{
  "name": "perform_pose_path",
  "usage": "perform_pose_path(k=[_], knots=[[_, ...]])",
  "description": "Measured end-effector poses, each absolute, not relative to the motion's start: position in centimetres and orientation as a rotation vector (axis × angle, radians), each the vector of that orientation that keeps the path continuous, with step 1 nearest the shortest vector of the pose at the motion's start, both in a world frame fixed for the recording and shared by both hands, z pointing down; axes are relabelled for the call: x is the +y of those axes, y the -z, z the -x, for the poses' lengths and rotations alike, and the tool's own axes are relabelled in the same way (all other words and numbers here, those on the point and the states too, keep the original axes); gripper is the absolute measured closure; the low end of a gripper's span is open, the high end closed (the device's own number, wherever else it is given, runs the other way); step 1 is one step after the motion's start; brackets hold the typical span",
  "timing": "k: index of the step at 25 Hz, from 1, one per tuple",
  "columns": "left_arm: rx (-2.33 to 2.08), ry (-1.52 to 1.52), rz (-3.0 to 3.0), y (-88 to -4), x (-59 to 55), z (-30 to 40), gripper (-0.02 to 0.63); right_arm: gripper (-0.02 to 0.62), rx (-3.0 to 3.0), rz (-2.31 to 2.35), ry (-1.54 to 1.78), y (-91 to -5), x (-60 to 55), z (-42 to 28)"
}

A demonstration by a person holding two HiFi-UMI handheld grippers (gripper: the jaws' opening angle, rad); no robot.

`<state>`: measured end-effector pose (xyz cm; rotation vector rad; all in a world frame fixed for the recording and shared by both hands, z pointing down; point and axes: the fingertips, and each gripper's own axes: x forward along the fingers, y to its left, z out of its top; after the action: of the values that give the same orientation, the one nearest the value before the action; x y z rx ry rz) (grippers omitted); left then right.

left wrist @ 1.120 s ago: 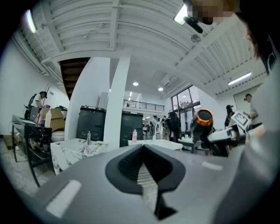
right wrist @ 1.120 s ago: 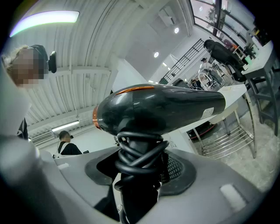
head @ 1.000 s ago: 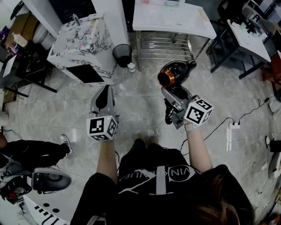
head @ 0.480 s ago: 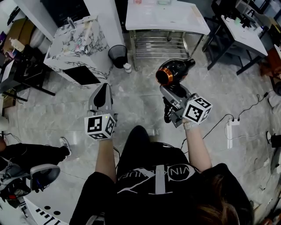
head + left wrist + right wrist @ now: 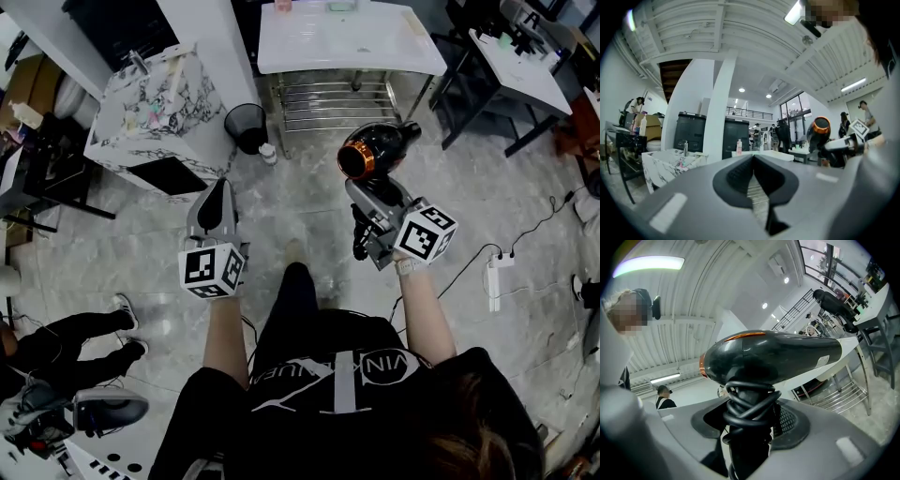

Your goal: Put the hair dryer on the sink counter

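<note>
A black hair dryer [image 5: 370, 150] with an orange ring rides in the air over the floor, nozzle pointing right. My right gripper [image 5: 370, 194] is shut on its handle, which has the black cord wound round it. In the right gripper view the dryer's body [image 5: 773, 355] lies across the top, above the right gripper [image 5: 750, 423]. My left gripper [image 5: 217, 202] is held level beside it, shut, with nothing in it; its tips meet in the left gripper [image 5: 753, 157] view. The marble-patterned sink counter [image 5: 155, 103] with a faucet stands ahead to the left, and the sink counter [image 5: 670, 164] shows low at left in the left gripper view.
A white table [image 5: 347, 37] with a wire shelf below stands straight ahead. A black bin [image 5: 246, 122] and a small bottle [image 5: 268, 153] sit between it and the counter. A power strip [image 5: 493, 281] with cables lies on the floor at right. A seated person's legs [image 5: 66, 352] are at left.
Both grippers keep their pose and the dryer stays gripped. The furniture has slid slightly left in the view as the wearer steps forward. The person's legs at left have shifted.
</note>
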<state>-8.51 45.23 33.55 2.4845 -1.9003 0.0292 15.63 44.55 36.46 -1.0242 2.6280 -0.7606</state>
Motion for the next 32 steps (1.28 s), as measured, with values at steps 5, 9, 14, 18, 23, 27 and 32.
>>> perform_pose_path(k=[5,9,14,18,23,27,32], knots=[[-1.874,-0.029,-2.474,-34.5,38.5,9.4,0.606,0.339,2.639,1.048,0.765,-37.0,38.6,-15.0],[-1.851,-0.016,-2.483,-34.1,32.9,10.6,0.606,0.339,2.632,1.061,0.776,-37.0,33.8,-13.6],[-1.822,-0.001,-2.492,-33.9,27.1,11.9,0.606,0.339,2.625,1.081,0.788,-37.1,28.8,-12.1],[-1.799,-0.013,-2.493,-34.3,23.0,13.1,0.606,0.339,2.611,1.103,0.808,-37.4,24.9,-11.0],[-1.790,-0.014,-2.500,-34.4,18.3,14.9,0.606,0.339,2.603,1.121,0.811,-37.6,20.4,-9.3],[-1.779,-0.004,-2.514,-34.9,15.6,16.1,0.606,0.339,2.601,1.124,0.803,-38.0,17.8,-7.8],[-1.750,-0.003,-2.508,-35.8,13.6,16.3,0.606,0.339,2.614,1.121,0.806,-38.1,15.7,-6.6]])
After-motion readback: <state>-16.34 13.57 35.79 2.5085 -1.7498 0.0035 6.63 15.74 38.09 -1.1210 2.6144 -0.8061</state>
